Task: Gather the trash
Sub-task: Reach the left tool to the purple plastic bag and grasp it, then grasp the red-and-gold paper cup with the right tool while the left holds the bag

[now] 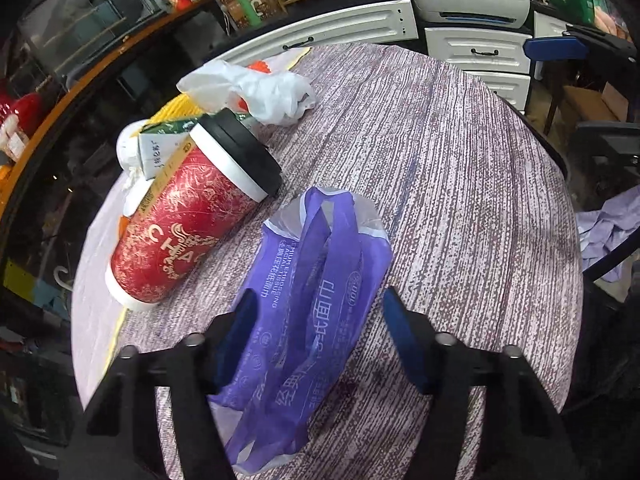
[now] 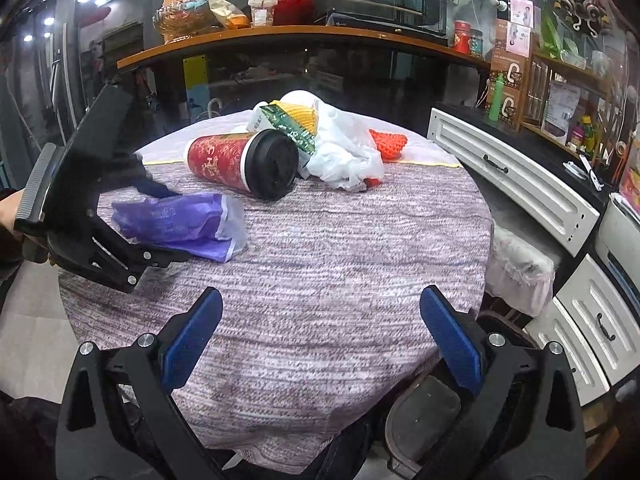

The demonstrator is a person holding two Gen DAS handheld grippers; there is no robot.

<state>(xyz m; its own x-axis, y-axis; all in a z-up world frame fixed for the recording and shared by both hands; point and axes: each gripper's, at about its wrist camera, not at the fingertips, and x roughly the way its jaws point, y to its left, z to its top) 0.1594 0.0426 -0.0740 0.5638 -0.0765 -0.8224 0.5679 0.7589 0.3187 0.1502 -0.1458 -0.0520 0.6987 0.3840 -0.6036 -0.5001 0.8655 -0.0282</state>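
Left gripper [image 1: 316, 336] is over the purple tissue wrapper [image 1: 308, 304], jaws partly spread and straddling it; pads don't look to be pressing yet, so not a grip. Right gripper [image 2: 320, 336] hangs wide open over bare tablecloth [image 2: 340, 248], nothing between its fingers.

Wrapper lies flat on the cloth near the left edge of the table, just beside the red cup [image 1: 188, 216], which lies on its side, black lid on. Behind the cup: white plastic bag [image 1: 260, 92], a green-and-white carton [image 1: 164, 140], orange foam netting [image 2: 388, 142], all heaped together.

Handling, my read: wrapper is thin film, near weightless, limp and slick. It'll crumple, not lift as a sheet. Pinch a raised fold or the bunched middle, not a flat edge (pads could slide off or snag the cloth). The cup is stiffer but rolls; take it across the body.
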